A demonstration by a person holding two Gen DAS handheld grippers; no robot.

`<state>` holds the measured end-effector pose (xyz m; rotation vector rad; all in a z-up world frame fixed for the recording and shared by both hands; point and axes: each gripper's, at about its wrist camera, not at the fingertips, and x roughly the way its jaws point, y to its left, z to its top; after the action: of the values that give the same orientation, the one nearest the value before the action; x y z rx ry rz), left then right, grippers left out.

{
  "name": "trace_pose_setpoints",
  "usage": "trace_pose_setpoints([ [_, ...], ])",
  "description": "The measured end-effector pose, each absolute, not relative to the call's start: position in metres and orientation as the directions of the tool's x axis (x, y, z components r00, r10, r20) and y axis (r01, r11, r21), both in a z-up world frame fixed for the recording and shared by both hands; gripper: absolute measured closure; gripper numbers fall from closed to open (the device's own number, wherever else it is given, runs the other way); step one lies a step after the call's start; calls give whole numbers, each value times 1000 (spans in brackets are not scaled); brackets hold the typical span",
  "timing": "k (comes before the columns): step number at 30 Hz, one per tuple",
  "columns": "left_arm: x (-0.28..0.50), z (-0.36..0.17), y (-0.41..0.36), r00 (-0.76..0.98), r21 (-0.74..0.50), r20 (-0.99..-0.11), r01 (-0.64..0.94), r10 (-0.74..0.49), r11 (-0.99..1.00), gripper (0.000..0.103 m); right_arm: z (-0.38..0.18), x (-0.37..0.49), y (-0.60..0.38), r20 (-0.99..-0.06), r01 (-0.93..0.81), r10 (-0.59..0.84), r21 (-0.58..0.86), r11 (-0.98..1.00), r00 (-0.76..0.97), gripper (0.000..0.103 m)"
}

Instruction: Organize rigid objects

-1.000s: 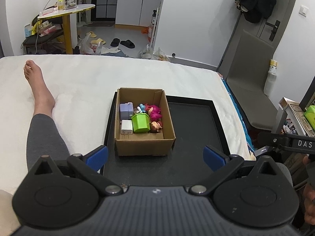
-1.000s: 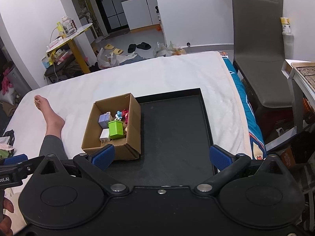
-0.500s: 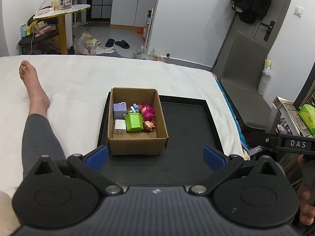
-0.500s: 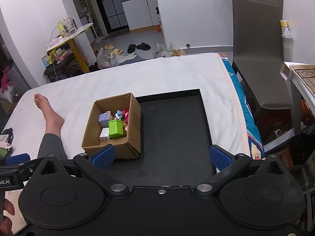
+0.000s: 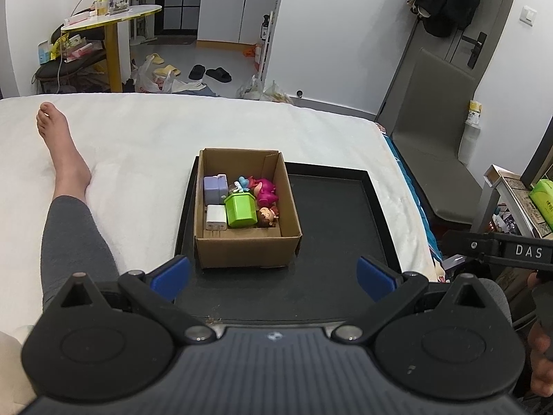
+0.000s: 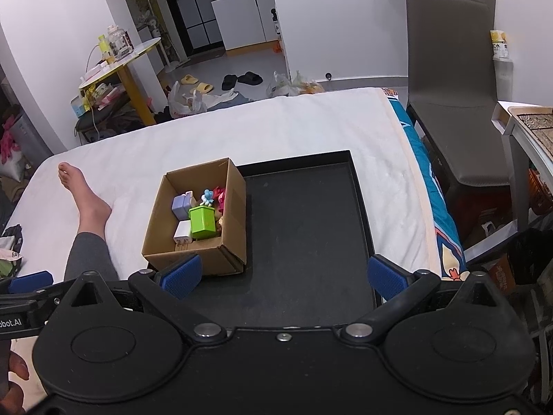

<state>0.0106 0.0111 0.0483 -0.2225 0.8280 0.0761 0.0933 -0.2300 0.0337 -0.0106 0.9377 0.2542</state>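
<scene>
A cardboard box (image 5: 246, 251) (image 6: 228, 180) stands on the left part of a black tray (image 5: 331, 214) (image 6: 304, 214) on the bed. In it lie a green cup (image 5: 240, 209) (image 6: 202, 222), a white charger (image 5: 216, 218) (image 6: 183, 232), a lilac block (image 5: 214, 188) (image 6: 180, 205), a pink toy (image 5: 264, 190), a small doll (image 5: 266, 217) and a blue figure (image 6: 207, 196). My left gripper (image 5: 273, 275) is open and empty, held back from the box's near wall. My right gripper (image 6: 283, 275) is open and empty above the tray's near end, its left finger (image 6: 181, 275) in front of the box corner.
A person's leg and bare foot (image 5: 65, 173) (image 6: 86, 204) lie on the white bed left of the tray. A grey chair (image 6: 452, 103) stands right of the bed, and a yellow side table (image 5: 110, 20) stands beyond it. The bed edge drops off right of the tray.
The left wrist view has shifted a little, so the box sits slightly lower and more central. The right gripper has hardly moved. Both grippers stay open and the box contents are unchanged.
</scene>
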Motion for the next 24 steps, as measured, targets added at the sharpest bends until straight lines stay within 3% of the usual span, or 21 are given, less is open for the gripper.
trace_pose_setpoints([
  [24, 12, 41, 11, 665, -153, -747, -144, -18, 978, 1, 24, 92, -230, -809, -221, 201, 90, 971, 552, 0],
])
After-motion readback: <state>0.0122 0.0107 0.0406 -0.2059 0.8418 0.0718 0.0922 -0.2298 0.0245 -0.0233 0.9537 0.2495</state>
